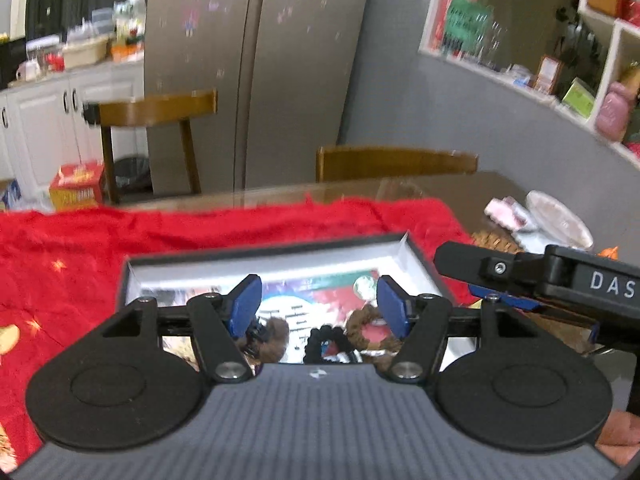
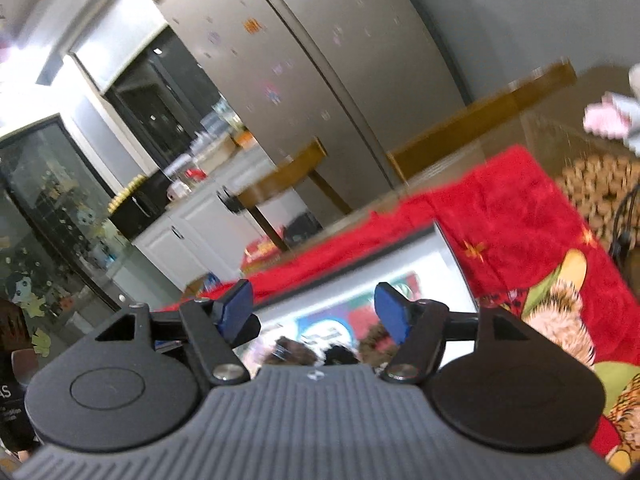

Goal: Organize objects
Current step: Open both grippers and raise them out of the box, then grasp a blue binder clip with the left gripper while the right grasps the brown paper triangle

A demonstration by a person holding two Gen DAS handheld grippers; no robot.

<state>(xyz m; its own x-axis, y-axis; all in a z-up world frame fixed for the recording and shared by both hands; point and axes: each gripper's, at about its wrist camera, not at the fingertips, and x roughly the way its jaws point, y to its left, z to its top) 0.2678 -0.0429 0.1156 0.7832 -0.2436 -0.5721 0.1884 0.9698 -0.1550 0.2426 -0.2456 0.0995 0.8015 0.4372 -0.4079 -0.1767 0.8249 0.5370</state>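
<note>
Two tools, left [image 1: 318,306] & right [image 2: 314,312], spread over red cloth [image 1: 200,232], fridge [image 1: 256,72] behind.

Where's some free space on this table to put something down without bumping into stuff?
The red cloth lies bare left of the shallow black-rimmed box, and behind it up to the wooden table edge. Crowded: inside the box, with brown and black hair scrunchies, and the table's right end around the clear plastic lid.
</note>
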